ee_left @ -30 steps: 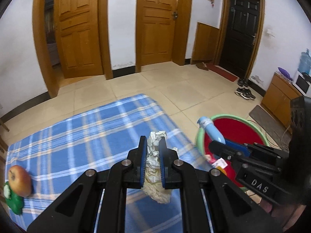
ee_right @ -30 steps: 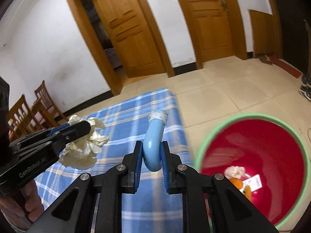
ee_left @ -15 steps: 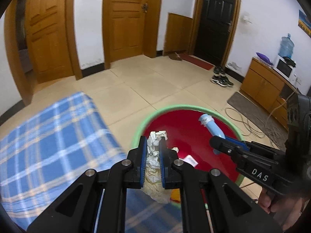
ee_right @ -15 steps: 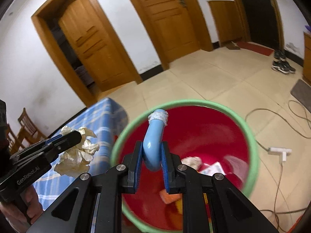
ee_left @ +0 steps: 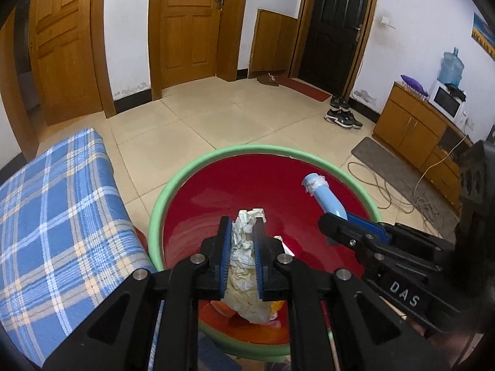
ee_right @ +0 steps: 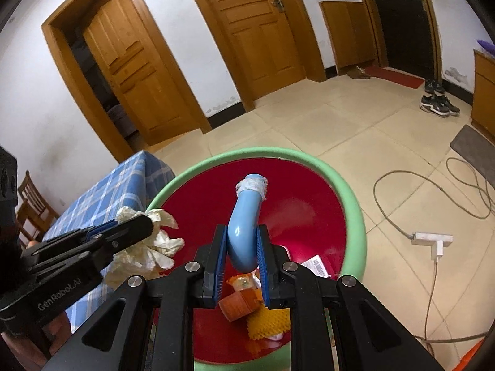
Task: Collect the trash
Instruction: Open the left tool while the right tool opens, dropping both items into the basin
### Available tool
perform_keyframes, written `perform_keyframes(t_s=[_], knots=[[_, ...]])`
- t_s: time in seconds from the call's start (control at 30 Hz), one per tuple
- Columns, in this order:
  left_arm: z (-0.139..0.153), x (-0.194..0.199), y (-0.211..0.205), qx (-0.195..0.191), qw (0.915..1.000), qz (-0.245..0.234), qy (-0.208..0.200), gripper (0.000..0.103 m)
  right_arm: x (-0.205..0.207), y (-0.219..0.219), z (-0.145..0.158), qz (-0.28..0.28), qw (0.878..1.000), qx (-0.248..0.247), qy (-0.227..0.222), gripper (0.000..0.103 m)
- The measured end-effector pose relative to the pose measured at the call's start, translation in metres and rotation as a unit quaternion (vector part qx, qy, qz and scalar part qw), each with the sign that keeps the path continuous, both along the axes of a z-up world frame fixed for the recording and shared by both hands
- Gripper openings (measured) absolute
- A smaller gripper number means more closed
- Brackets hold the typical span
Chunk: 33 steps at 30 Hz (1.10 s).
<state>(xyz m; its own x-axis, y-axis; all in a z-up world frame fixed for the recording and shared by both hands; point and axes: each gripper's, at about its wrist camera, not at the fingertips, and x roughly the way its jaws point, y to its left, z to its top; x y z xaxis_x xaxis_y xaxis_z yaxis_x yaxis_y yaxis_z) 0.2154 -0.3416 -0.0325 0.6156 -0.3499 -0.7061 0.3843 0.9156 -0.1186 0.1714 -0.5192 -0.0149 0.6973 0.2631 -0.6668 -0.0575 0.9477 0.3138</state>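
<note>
My left gripper point(ee_left: 243, 227) is shut on a crumpled white paper wad point(ee_left: 244, 247) and holds it over the red basin with the green rim point(ee_left: 216, 157). My right gripper point(ee_right: 241, 238) is shut on a bent light-blue tube point(ee_right: 246, 216) with white tape at its end, also over the basin point(ee_right: 355, 213). The tube point(ee_left: 324, 196) and right gripper point(ee_left: 337, 228) show at the right of the left wrist view. The wad point(ee_right: 154, 247) and left gripper point(ee_right: 145, 225) show at the left of the right wrist view. Orange scraps point(ee_right: 238, 303) and a labelled paper point(ee_right: 315, 264) lie in the basin.
The table with the blue plaid cloth point(ee_left: 55, 216) stands left of the basin. A cable and a white power strip point(ee_right: 433, 238) lie on the tiled floor to the right. Shoes point(ee_left: 343, 117), a wooden cabinet point(ee_left: 411, 130) and doors line the walls.
Both grippers have swung right from above the plaid table to above the red basin, each still holding its item. The apple and green item at the left have left the view.
</note>
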Motion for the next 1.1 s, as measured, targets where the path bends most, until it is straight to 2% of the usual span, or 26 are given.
perform_keyframes(t_s=[0.23, 0.3, 0.37, 0.43, 0.9, 1.1], knots=[[-0.005, 0.0, -0.004, -0.002, 0.9999, 0.003, 0.01, 0.012, 0.005, 0.007, -0.009, 0.015, 1.0, -0.013, 0.005, 0.018], [-0.004, 0.0, -0.004, 0.007, 1.0, 0.005, 0.004, 0.022, 0.006, 0.01, -0.009, 0.019, 1.0, -0.02, 0.005, 0.018], [-0.004, 0.0, -0.004, 0.017, 0.9998, 0.007, -0.002, 0.043, 0.007, 0.014, -0.011, 0.024, 0.999, -0.028, 0.005, 0.018], [-0.002, -0.001, -0.004, 0.016, 0.9998, 0.005, -0.006, 0.048, 0.007, 0.017, -0.012, 0.027, 0.999, -0.032, 0.007, 0.018], [0.0, -0.003, -0.001, 0.02, 0.9997, 0.01, -0.012, 0.051, 0.003, 0.016, -0.012, 0.033, 0.999, -0.033, 0.003, 0.018], [0.002, -0.002, 0.004, 0.005, 0.9999, 0.014, -0.004, 0.051, 0.003, 0.019, -0.013, 0.038, 0.999, -0.036, 0.006, 0.018]])
